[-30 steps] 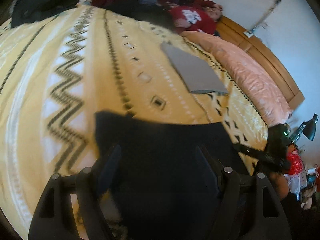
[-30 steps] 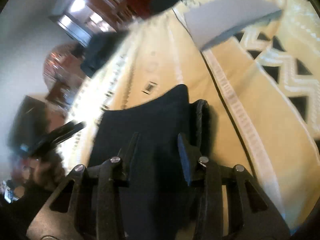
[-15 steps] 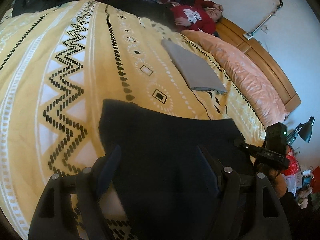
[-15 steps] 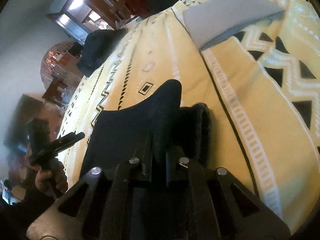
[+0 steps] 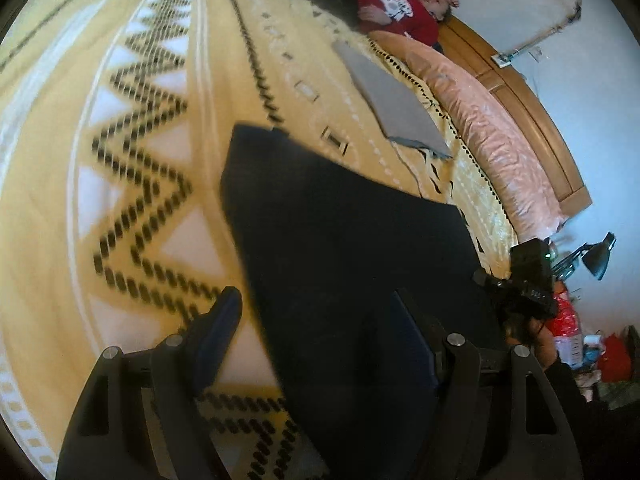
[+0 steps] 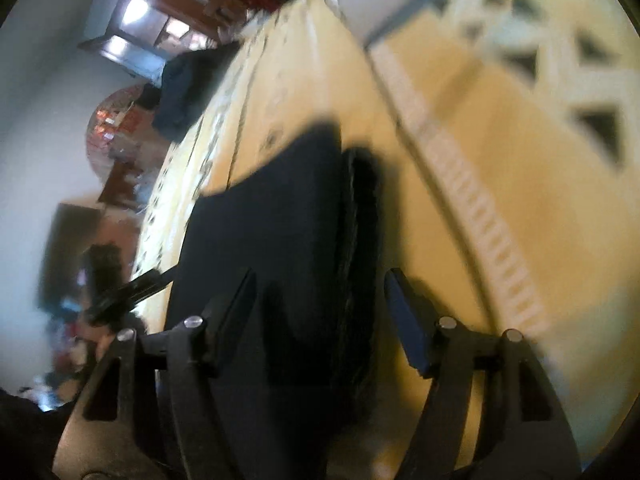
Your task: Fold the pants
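The dark navy pants (image 5: 344,248) lie folded flat on the yellow patterned bedspread (image 5: 132,128). My left gripper (image 5: 316,304) is open just above their near-left edge, holding nothing. In the right wrist view the pants (image 6: 272,232) show a thick folded edge on their right side. My right gripper (image 6: 320,280) is open over that end, its fingers straddling the fold and empty. The other gripper shows at the left of this view (image 6: 128,292).
A folded grey garment (image 5: 392,104) lies farther up the bed. A pink pillow (image 5: 492,136) and wooden headboard (image 5: 536,120) run along the right. A child in a red shirt (image 5: 396,12) lies at the far end. A black desk lamp (image 5: 596,256) stands beside the bed.
My right gripper was shut on the folded pants edge half a second ago and has opened, letting go. My left gripper stayed open and shifted slightly left over the pants.
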`<state>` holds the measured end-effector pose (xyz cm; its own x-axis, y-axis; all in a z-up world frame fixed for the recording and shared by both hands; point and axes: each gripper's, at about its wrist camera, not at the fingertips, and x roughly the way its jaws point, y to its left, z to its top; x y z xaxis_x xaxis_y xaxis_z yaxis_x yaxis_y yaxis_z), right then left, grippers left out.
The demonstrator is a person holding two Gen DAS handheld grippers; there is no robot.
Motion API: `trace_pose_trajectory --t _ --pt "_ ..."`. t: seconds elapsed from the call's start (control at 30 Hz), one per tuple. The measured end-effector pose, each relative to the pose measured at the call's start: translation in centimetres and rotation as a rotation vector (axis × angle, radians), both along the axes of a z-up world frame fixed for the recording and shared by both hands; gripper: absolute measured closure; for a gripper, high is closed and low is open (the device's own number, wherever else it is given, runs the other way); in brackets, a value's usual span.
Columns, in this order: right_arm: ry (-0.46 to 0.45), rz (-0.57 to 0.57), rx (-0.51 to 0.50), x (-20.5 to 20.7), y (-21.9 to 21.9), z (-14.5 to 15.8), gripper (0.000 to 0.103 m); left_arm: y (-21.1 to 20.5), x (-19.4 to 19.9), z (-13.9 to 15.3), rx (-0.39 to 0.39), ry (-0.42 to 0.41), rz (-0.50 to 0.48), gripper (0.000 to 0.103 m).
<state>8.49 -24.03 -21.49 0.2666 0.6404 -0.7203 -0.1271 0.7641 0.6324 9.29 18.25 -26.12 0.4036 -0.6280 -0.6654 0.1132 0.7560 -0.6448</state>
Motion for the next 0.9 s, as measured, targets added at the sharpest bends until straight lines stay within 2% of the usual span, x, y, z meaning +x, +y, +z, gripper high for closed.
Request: trace_pose_trajectory --t 0.07,0.23,0.37,0.47,0.53,0.63,0.67,0.7,0.73,0.77,0.8,0.83,0.9 --pt "0.031 0.013 0.022 0.2 0.2 -1.0 0.036 -0.1 0.0 -0.9 -0.04 0.014 -0.003 0.026" --pt "0.069 0.016 0.099 1.5 -0.4 -1.7 0.036 -0.4 1.1 -2.0 -0.067 0.012 0.012 0.026" --pt "0.091 0.036 0.132 1.9 -0.1 -2.2 0.036 -1.6 2.4 -2.2 -0.108 0.019 -0.034 0.028" --pt "0.093 0.048 0.138 2.0 0.1 -2.1 0.039 -2.8 2.5 -1.6 -0.098 -0.004 -0.074 0.028" --pt "0.093 0.061 0.137 2.0 0.2 -2.1 0.039 -2.4 2.6 -2.5 -0.118 0.013 -0.065 0.03" --pt "0.092 0.08 0.132 2.3 0.3 -2.5 0.04 -2.4 2.7 -3.0 -0.112 -0.014 -0.049 0.034" --pt "0.082 0.078 0.126 2.4 0.5 -2.5 0.043 -2.7 2.7 -2.9 -0.097 -0.018 -0.047 0.034" --pt "0.073 0.071 0.115 2.4 0.8 -2.5 0.05 -3.2 2.6 -2.6 -0.07 -0.027 -0.05 0.034" --pt "0.058 0.065 0.099 2.2 1.0 -2.3 0.06 -3.4 2.3 -2.3 -0.051 -0.041 -0.042 0.045" --pt "0.041 0.061 0.086 1.8 1.3 -1.9 0.063 -3.3 2.1 -2.0 -0.051 -0.052 -0.034 0.06" --pt "0.023 0.057 0.076 1.3 1.5 -1.4 0.067 -2.9 1.7 -1.5 -0.084 -0.073 -0.027 0.067" --pt "0.005 0.053 0.074 0.9 1.6 -0.7 0.07 -2.3 1.3 -0.9 -0.12 -0.09 -0.018 0.072" --pt "-0.027 0.046 0.088 0.1 2.0 1.1 0.071 -1.6 0.7 0.5 -0.147 -0.129 -0.017 0.074"
